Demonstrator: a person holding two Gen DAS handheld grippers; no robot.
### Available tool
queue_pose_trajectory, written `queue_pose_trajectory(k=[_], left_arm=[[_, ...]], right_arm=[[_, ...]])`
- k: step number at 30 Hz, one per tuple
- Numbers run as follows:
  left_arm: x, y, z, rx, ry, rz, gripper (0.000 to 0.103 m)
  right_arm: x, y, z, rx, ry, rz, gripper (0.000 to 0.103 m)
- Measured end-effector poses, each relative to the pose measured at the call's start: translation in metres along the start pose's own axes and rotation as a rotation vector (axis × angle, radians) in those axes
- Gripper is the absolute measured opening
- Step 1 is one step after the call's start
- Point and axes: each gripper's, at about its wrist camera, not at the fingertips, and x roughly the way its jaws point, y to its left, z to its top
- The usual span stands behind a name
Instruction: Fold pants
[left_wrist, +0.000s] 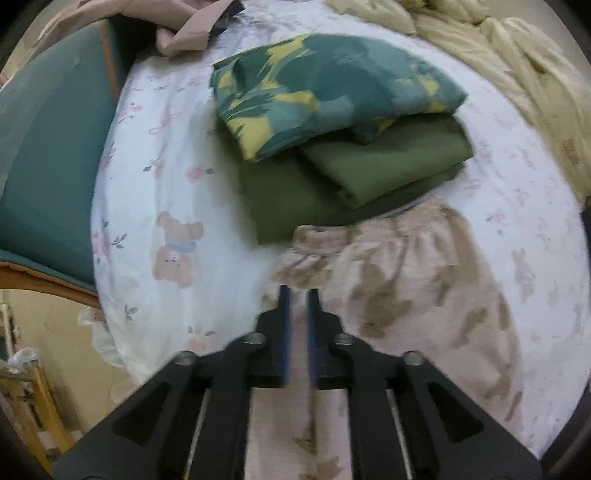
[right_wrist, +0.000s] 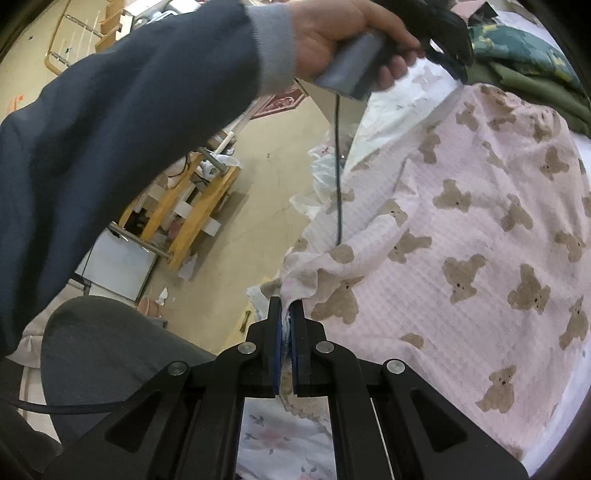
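Observation:
Pink pants with brown bear print lie spread on the bed, waistband toward the folded stack. My left gripper hovers over the pants' left edge near the waistband, jaws a little apart with nothing between the pads. In the right wrist view the same pants cover the right half. My right gripper is shut on a bunched edge of the pants at the bed's side. A hand in a dark sleeve holds the left gripper's grey handle above the pants' far edge.
A folded green-and-yellow patterned garment rests on folded olive cloth beyond the waistband. A cream duvet is bunched at the back right. The floral sheet ends at a teal cushion. A wooden rack stands on the floor.

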Motion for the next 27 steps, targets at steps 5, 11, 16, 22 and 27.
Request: queue_pose_trajectory(k=[5, 11, 16, 22, 27], left_arm=[[-0.007, -0.027, 0.005, 0.057, -0.082, -0.034, 0.055], [0.04, -0.052, 0.015, 0.213, 0.018, 0.059, 0.003], [0.012, -0.049, 0.02, 0.225, -0.063, 0.075, 0.0], [-0.011, -0.037, 0.031, 0.246, -0.07, 0.162, 0.0], [0.032, -0.02, 0.029, 0.21, 0.016, 0.301, 0.004]], right_arm=[[-0.002, -0.003, -0.007, 0.014, 0.011, -0.014, 0.003], [-0.003, -0.004, -0.006, 0.018, 0.013, -0.019, 0.003], [-0.007, -0.004, -0.004, 0.014, -0.001, 0.003, 0.003], [-0.004, 0.004, 0.008, -0.021, -0.023, 0.056, 0.003], [0.01, 0.001, 0.013, 0.0, -0.017, 0.071, 0.003]])
